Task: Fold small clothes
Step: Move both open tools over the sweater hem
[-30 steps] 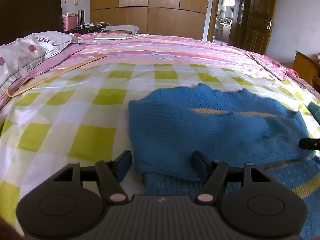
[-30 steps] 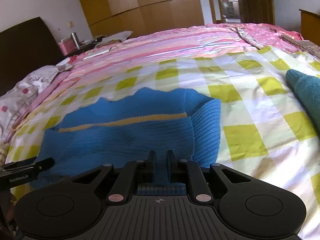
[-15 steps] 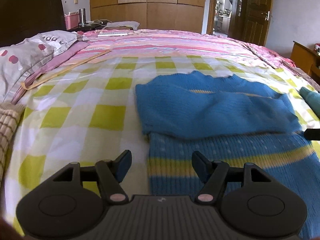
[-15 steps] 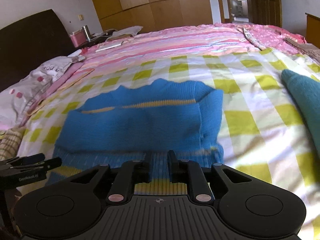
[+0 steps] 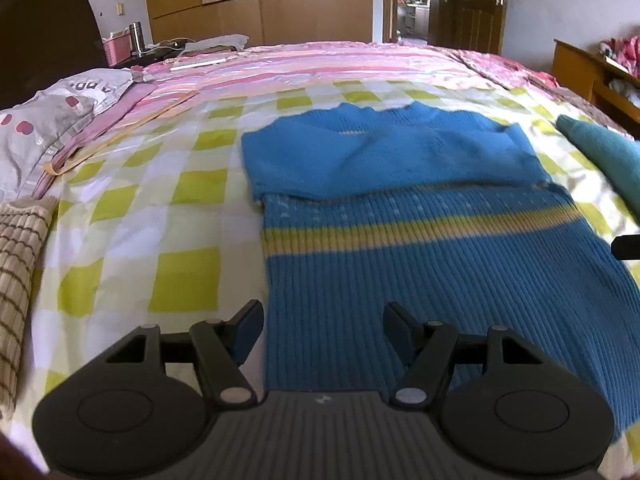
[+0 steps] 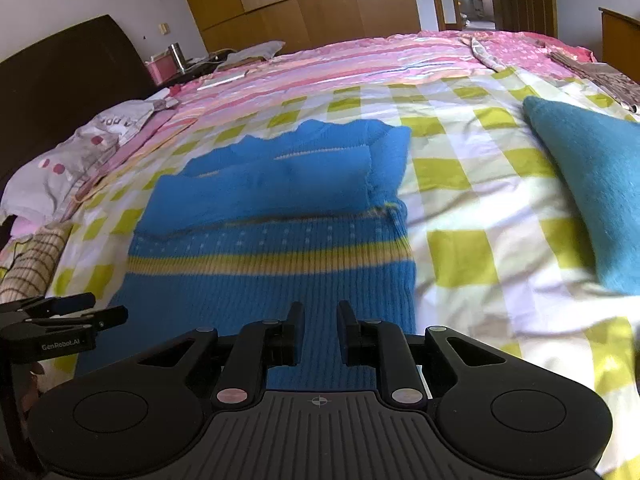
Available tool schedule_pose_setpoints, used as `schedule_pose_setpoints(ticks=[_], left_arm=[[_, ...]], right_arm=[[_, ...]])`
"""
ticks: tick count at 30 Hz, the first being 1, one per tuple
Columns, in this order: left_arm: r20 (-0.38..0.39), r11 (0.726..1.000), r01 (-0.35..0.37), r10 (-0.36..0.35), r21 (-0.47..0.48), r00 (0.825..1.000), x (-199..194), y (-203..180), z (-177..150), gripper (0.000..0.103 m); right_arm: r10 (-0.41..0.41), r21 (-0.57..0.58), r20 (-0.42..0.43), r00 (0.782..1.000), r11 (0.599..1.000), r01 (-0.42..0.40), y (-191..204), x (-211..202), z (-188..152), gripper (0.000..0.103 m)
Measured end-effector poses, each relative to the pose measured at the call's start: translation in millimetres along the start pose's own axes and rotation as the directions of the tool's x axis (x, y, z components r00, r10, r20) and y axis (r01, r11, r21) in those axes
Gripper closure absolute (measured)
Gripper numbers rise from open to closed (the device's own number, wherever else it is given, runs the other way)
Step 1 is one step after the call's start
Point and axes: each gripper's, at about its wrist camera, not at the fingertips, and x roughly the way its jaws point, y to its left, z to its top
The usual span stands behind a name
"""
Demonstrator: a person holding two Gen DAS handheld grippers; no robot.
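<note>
Here, the sweater [image 5: 424,240] is laid flat on the checked sheet [image 5: 184,276], near the middle of the bed. Its upper part, sleeves included, is seen folded down over the chest, so that a plain blue band sits above the yellow stripe [image 5: 420,232]. The ribbed lower body is left unfolded, and its hem is hidden under the grippers.

The left gripper [image 5: 323,330] is held spread wide, empty, above the sweater's left edge. The right gripper [image 6: 320,330] is seen with a narrow gap; its jaws are opening, and nothing is pinched between them, only knit showing below.

A teal garment [image 6: 592,192] is noted well to the right, a tan checked cloth [image 5: 20,256] at the left edge, and a pillow [image 5: 48,120] beyond that.

Stage is judged as part-folded; the lower half is probably to be brought up next.

Risks:
- Only the top layer may be caught by the pads, since the knit is thick and soft, so the hem could be lifted unevenly.
- The folded band could be dragged or opened if the body is pulled along the sheet.
- The sheet itself may be pinched with the hem.
- A skewed fold is likely if the two corners are raised unequally.
</note>
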Motion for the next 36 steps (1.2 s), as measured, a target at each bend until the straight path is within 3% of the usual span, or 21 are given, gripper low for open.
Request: schedule_pose_setpoints(ticks=[4, 36], left_arm=[[-0.021, 1.000, -0.003, 0.004, 0.020, 1.000, -5.2, -3.9, -8.8, 0.032], [-0.096, 0.994, -0.008, 0.018, 0.107, 0.995, -30.3, -22.0, -44.0, 0.031]], right_arm=[[0.000, 0.001, -0.009, 1.000, 1.000, 0.000, -3.3, -7.3, -12.3, 0.080], [-0.022, 0.117, -0.051, 0.998, 0.993, 0.028, -36.9, -43.1, -66.9, 0.079]])
